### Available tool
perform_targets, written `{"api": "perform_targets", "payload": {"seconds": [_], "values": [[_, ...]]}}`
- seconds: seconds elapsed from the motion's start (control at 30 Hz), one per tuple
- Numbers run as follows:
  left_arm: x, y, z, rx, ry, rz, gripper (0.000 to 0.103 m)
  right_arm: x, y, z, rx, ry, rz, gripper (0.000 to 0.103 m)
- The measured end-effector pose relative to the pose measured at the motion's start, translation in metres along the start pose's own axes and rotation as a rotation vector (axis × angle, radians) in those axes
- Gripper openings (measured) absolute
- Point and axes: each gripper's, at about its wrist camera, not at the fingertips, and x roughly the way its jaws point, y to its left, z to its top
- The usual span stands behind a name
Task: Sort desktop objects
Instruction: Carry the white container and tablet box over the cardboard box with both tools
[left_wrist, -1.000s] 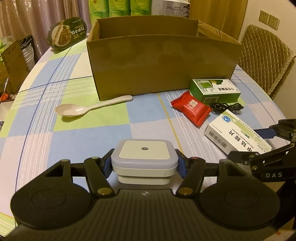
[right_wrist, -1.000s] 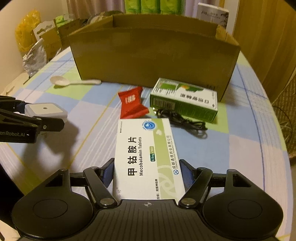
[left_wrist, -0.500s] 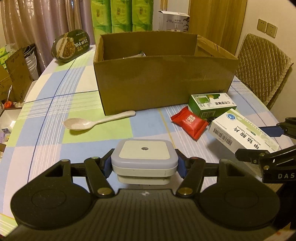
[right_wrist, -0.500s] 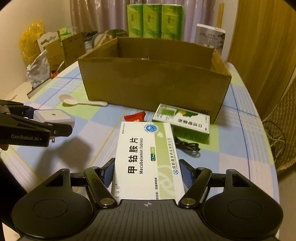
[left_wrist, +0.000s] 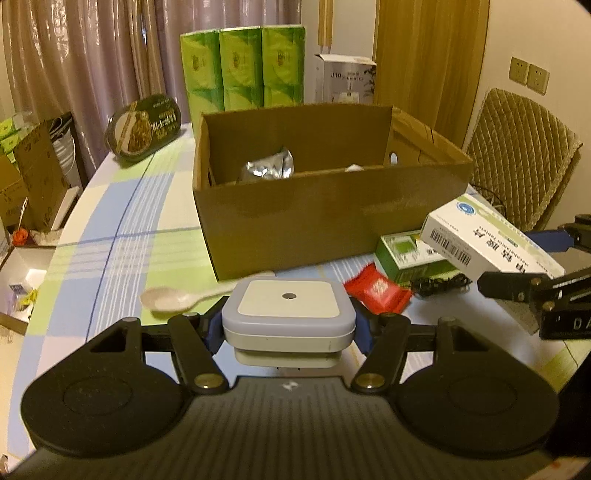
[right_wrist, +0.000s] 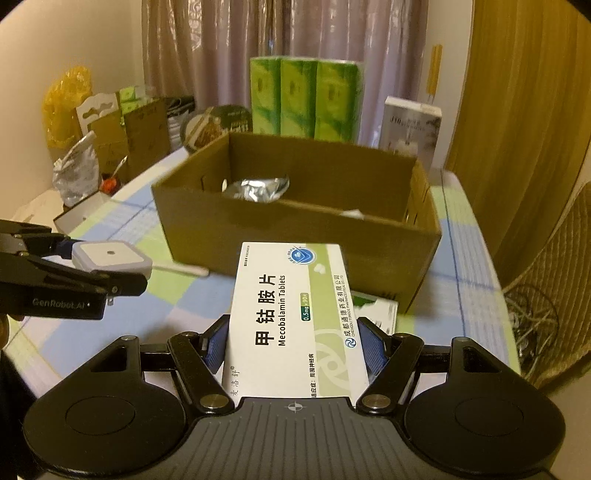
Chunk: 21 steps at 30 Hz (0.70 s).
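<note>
1. Left gripper (left_wrist: 289, 325) is clamped on a square white plug-in night light (left_wrist: 288, 308), its blue pads pressing both sides; the light hangs clear above the table (left_wrist: 122, 236).
2. Right gripper (right_wrist: 295, 345) is closed on a white Mecobalamin tablet box (right_wrist: 295, 314), gripped by its long sides with the printed face up, also held off the table.
3. Seen from the left wrist, the tablet box (left_wrist: 491, 240) and the right gripper's black fingers (left_wrist: 517, 286) sit at the right edge; from the right wrist, the night light (right_wrist: 110, 256) in the left gripper (right_wrist: 122, 275) shows at the left.
4. Beyond both stands an open cardboard box (left_wrist: 332, 218) on the checked tablecloth, with a crumpled silver foil bag (left_wrist: 267, 168) inside, towards its left end.
5. Lying on the table in front of the cardboard box: a pale plastic spoon (left_wrist: 173, 299), a red snack packet (left_wrist: 376, 290), a green and white carton (left_wrist: 410, 254) and a black cable (left_wrist: 439, 282) just beside that carton.
6. Behind the cardboard box are a pack of green tissue rolls (left_wrist: 243, 68), a grey-white carton (left_wrist: 347, 79) and a dark oval tin (left_wrist: 146, 127) leaning upright.
7. Off to the right stands a quilted chair (left_wrist: 517, 158); curtains (left_wrist: 92, 55) hang at the back.
</note>
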Motion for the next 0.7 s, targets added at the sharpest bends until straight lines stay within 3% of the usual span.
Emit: {"api": "perform_targets", "payload": {"seconds": [0.47, 0.7], "values": [[0.003, 0.006, 0.042, 0.045, -0.049, -0.001, 0.061, 0.006, -0.025, 0.050, -0.004, -0.055, -0.007, 0.068], [0.009, 0.009, 0.081, 0.062, -0.096, -0.011, 0.061, 0.020, -0.043, 0.087, -0.007, -0.088, -0.020, 0.068]]}}
